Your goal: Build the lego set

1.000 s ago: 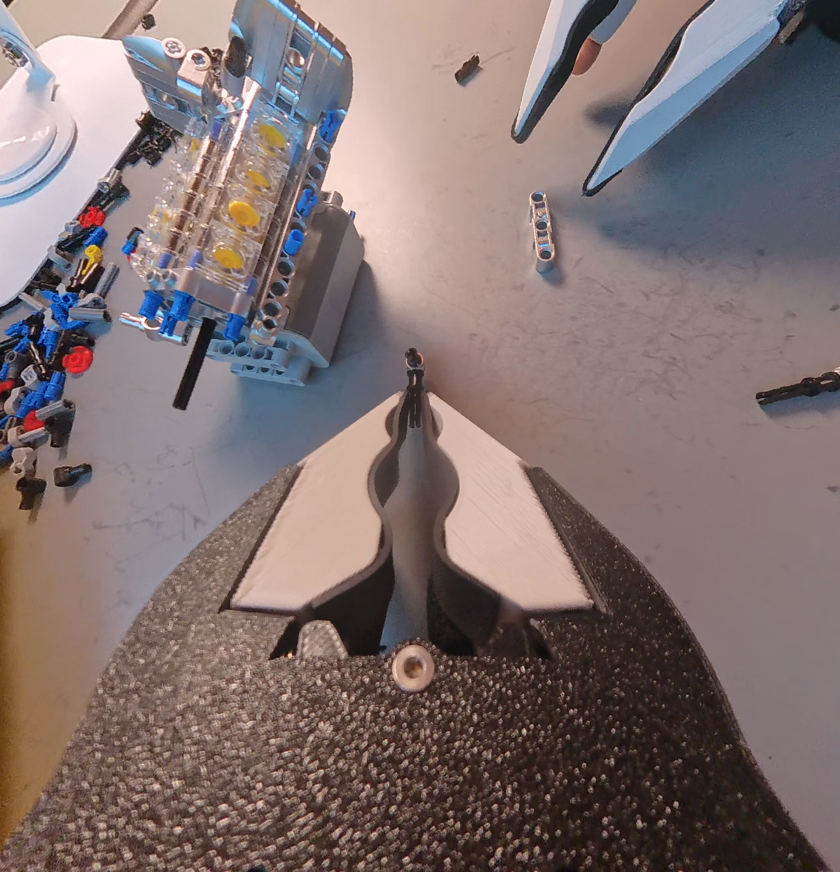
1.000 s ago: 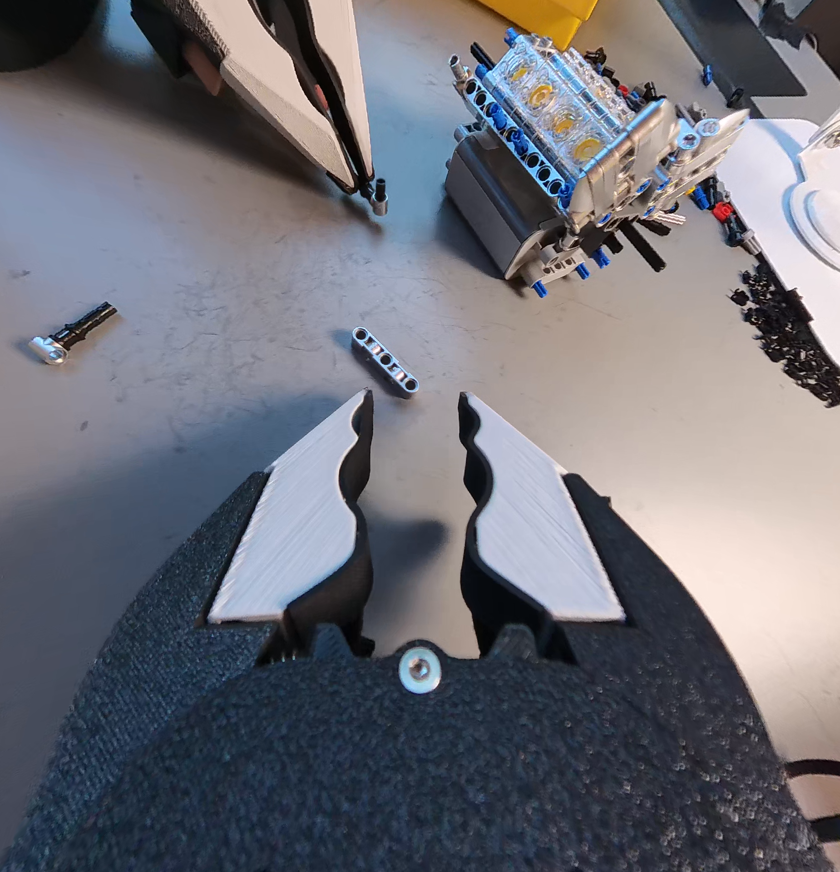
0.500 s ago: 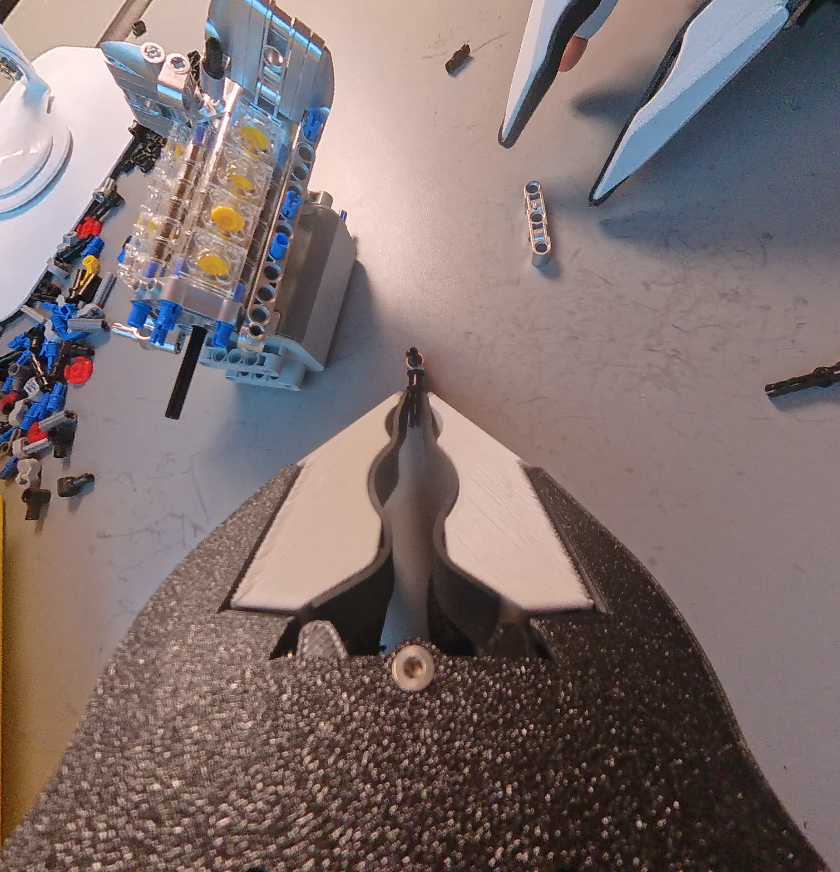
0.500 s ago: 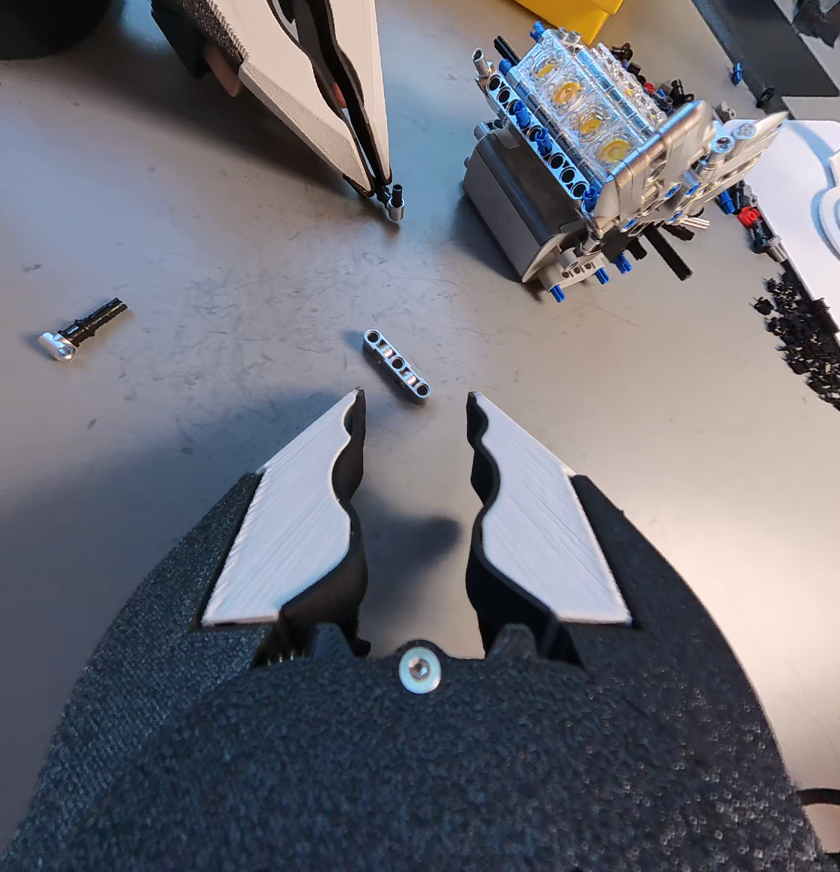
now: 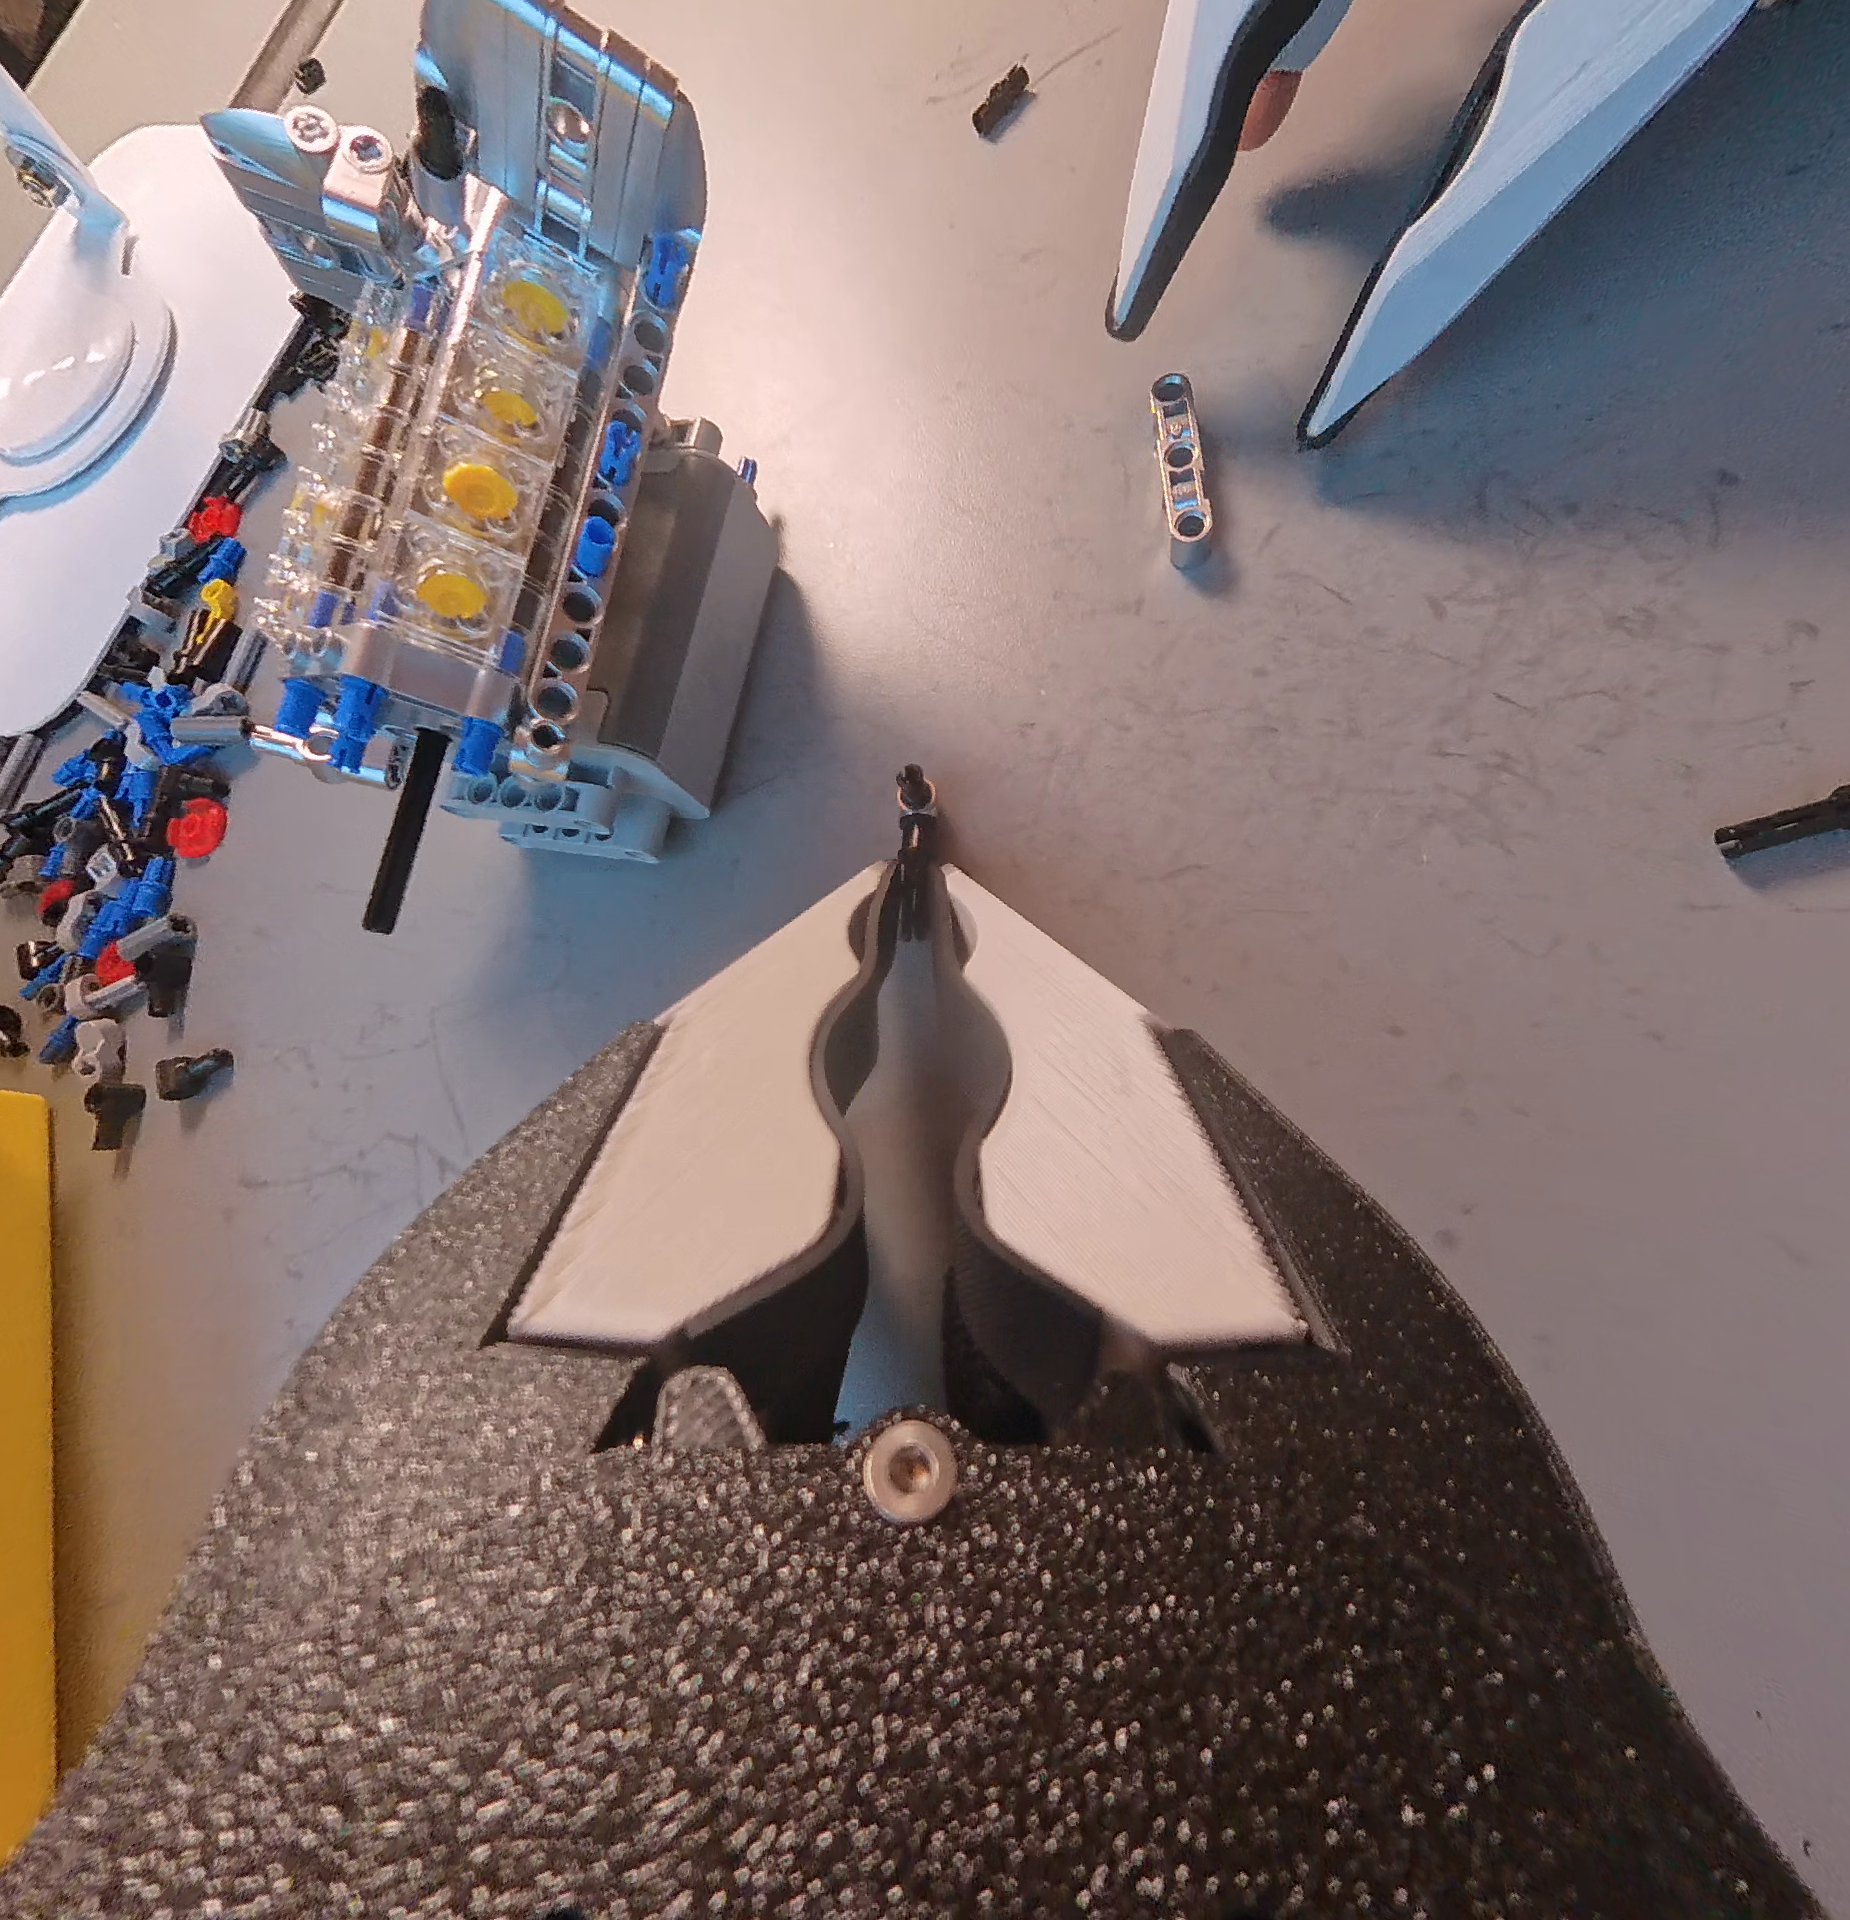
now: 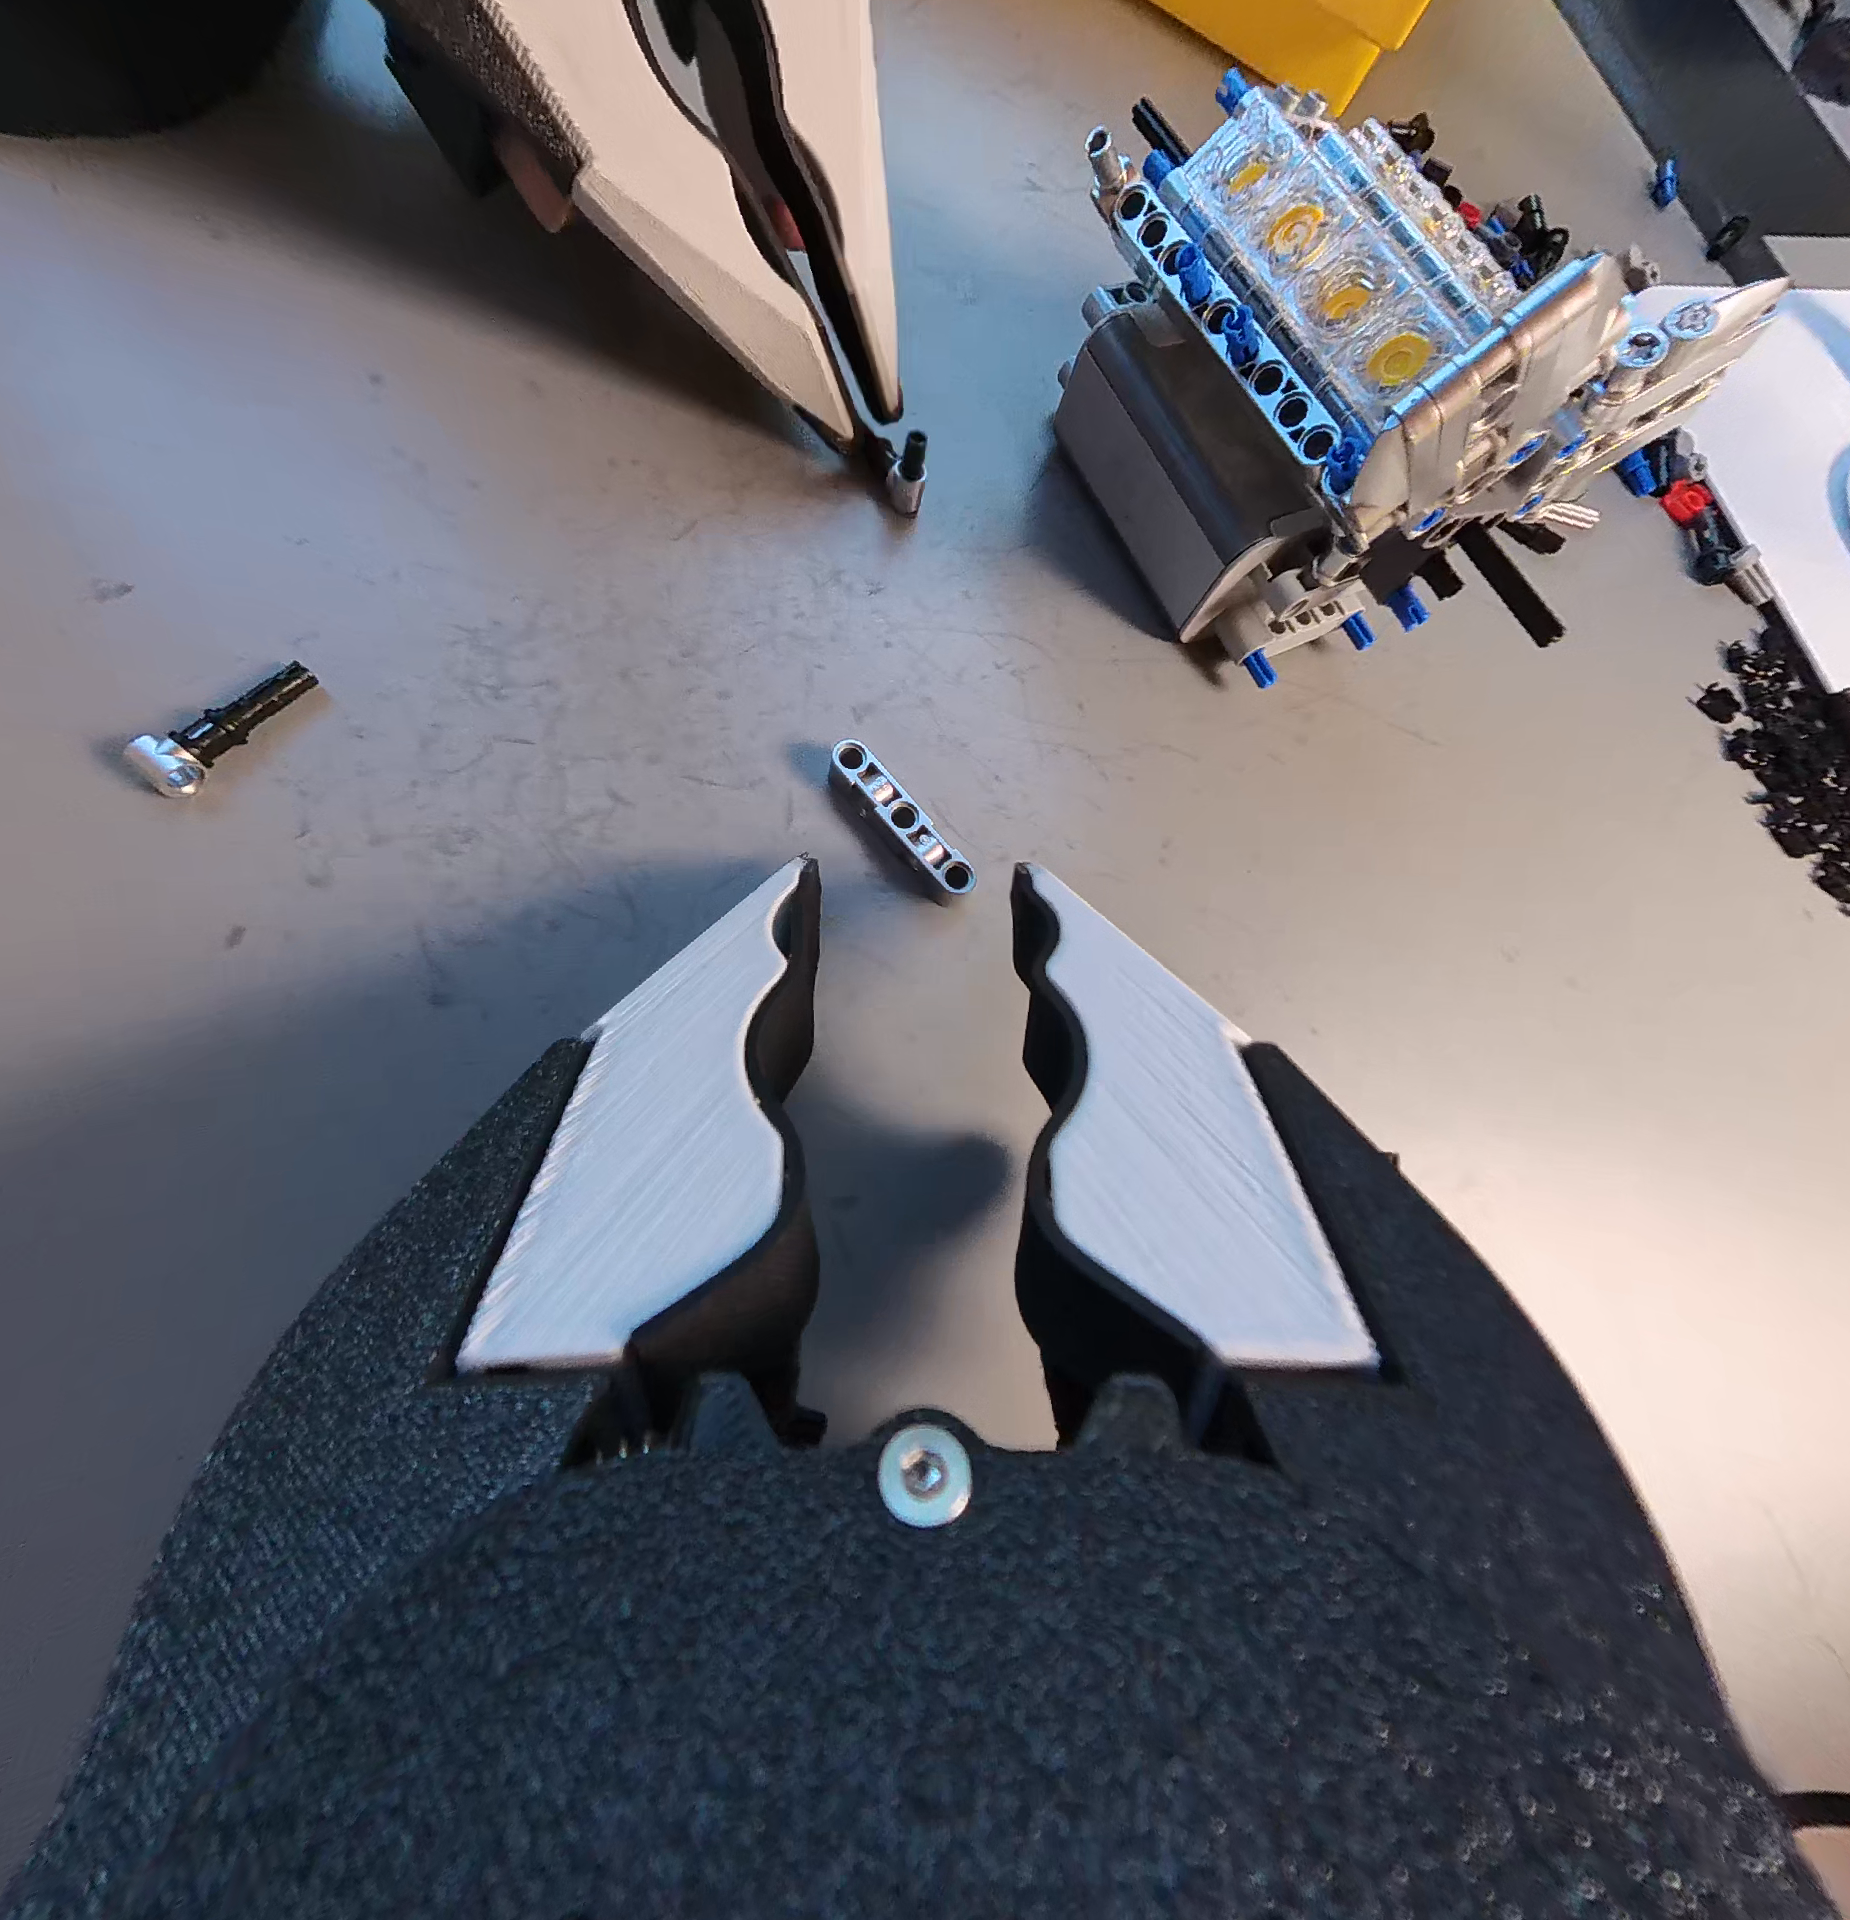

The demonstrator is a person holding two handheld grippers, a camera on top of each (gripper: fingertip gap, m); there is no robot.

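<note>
Left wrist view: left gripper (image 5: 913, 868) clenched on a black pin (image 5: 913, 821), tip exposed for handling. Right gripper (image 6: 913, 883) released, straddling the grey beam (image 6: 903, 818) lying flat.

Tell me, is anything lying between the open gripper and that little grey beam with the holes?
Nothing visible does. The right gripper is open, and the grey beam lies on bare table just beyond its fingertips, slanted across the gap. The left gripper, pinching a small pin, is farther off.
</note>
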